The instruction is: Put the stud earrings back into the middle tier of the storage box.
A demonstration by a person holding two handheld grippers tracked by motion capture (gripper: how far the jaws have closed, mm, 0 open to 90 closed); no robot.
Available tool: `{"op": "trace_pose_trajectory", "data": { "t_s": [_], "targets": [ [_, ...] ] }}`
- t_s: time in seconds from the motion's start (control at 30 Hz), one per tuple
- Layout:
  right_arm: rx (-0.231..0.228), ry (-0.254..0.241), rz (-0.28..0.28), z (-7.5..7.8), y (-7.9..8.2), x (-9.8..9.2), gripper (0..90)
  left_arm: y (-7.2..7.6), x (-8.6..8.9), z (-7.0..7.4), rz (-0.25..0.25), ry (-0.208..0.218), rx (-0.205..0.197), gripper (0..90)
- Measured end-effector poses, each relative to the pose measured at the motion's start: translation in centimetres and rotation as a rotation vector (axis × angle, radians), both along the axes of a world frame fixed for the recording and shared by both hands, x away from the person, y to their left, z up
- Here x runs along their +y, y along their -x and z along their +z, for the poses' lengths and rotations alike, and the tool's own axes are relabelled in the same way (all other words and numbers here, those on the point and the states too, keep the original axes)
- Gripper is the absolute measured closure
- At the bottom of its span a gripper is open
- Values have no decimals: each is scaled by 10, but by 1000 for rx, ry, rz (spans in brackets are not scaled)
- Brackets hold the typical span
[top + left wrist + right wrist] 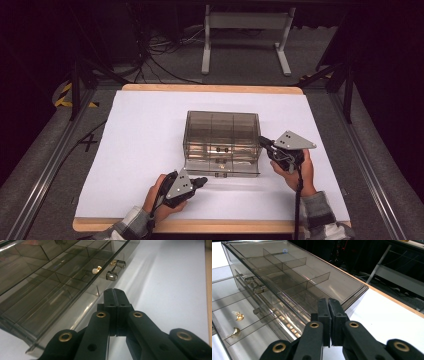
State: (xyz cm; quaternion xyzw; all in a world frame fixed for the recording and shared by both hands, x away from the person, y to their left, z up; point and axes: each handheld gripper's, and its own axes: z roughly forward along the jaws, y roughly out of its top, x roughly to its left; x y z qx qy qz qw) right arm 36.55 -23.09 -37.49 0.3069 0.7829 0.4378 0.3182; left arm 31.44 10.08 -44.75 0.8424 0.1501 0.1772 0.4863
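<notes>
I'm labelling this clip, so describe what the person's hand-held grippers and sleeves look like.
Each hand-held gripper, left and right, is black with two jaws, brass-coloured rivets at the linkages and a grey three-cornered plate on top. A black cable trails from the right one. The sleeves are plaid in grey and pale tones.

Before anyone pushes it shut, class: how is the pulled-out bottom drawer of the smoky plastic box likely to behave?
The drawer looks thin, clear and rigid, so it should probably slide stiffly, not flex. It seems light, so the drawer box might shift on the smooth white table cover. The small gold pieces lie loose and may skid.
</notes>
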Motion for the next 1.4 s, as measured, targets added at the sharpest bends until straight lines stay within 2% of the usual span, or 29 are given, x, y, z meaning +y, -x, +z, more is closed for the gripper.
{"op": "trace_pose_trajectory", "data": {
  "t_s": [0.1, 0.43, 0.63, 1.17, 1.4],
  "targets": [
    [-4, -1, 1, -1, 0, 0, 892, -1, -5, 0, 1, -13, -11, 899],
    [-12, 1, 0, -2, 1, 1, 900, -3, -10, -1, 16, 2, -13, 899],
    [-9, -8, 0, -2, 1, 0, 900, -4, -13, -1, 11, -9, -21, 899],
    [-9, -14, 2, -2, 1, 0, 900, -10, -18, -1, 20, 5, -13, 895],
    [-8, -16, 2, -3, 1, 0, 900, -11, -20, -2, 17, -4, -21, 896]
  ]
}}
